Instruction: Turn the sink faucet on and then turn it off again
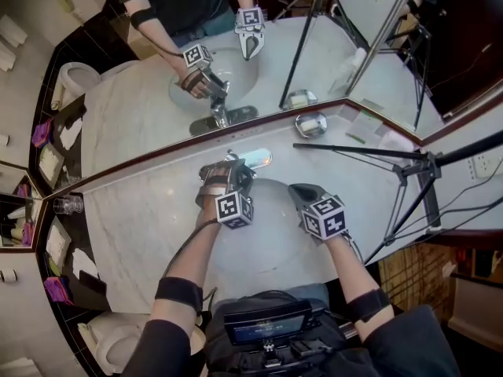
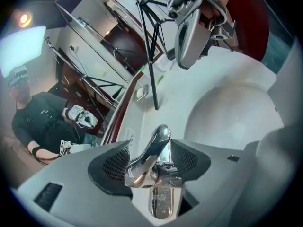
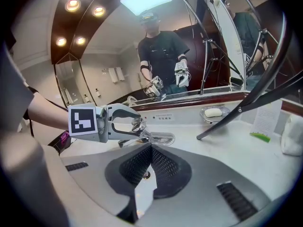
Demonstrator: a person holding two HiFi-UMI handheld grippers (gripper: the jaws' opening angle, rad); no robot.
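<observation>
Left gripper (image 1: pixel 226 177) straddling the chrome faucet handle (image 2: pixel 154 145) at the back of the sink (image 1: pixel 271 238), jaws standing wide apart around it, right gripper (image 1: pixel 302 197) hovering over the basin, jaws pressing together, holding nothing

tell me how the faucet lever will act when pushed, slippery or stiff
Likely slippery: the lever is polished chrome, so the left gripper, open around it, may slide. Probably rigid metal, it should pivot rather than flex. Fixed to the counter, it likely won't tip.
</observation>
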